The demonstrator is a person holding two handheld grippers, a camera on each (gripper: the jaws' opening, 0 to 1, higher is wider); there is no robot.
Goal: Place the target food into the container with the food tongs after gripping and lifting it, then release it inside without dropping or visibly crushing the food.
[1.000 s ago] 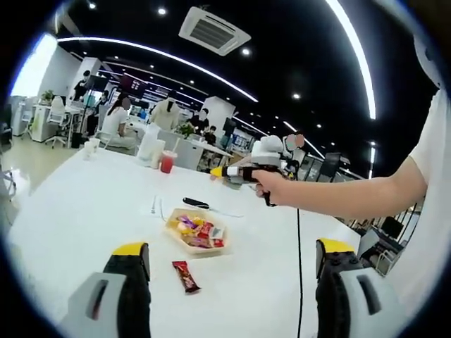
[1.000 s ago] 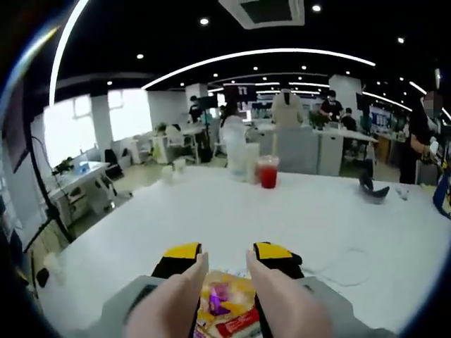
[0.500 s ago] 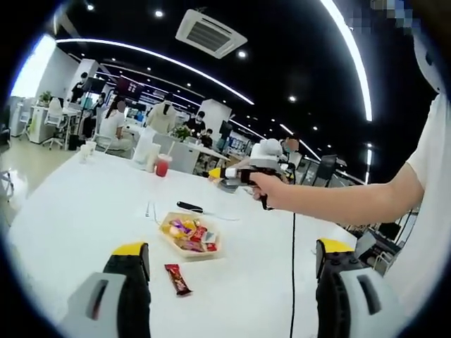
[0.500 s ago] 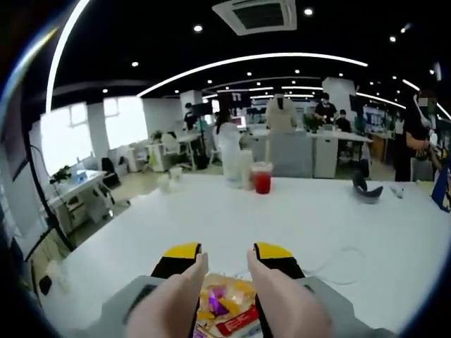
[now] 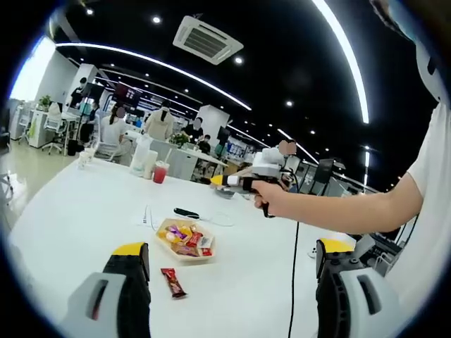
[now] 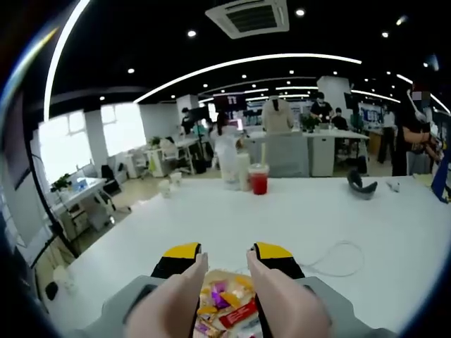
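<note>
A shallow tan container (image 5: 186, 239) holding several wrapped snacks sits on the white table (image 5: 84, 211). One red wrapped bar (image 5: 173, 282) lies on the table just in front of it. My left gripper (image 5: 232, 250) is open wide, held back from and above the bar. A hand holds my right gripper (image 5: 239, 182) over the table beyond the container. In the right gripper view, my right gripper (image 6: 225, 255) hovers above the container (image 6: 224, 304). Beige tong arms (image 6: 184, 289) line its jaws, with a gap and nothing between them.
A black object (image 5: 186, 213) and a white cable (image 6: 338, 257) lie on the table past the container. A red drink cup (image 6: 258, 179) and a white bottle (image 6: 231, 160) stand at the far edge. People and desks fill the office behind.
Both views have shifted as the hands moved. The container and bar look smaller and farther in the left gripper view. The jaws of both grippers stand as before.
</note>
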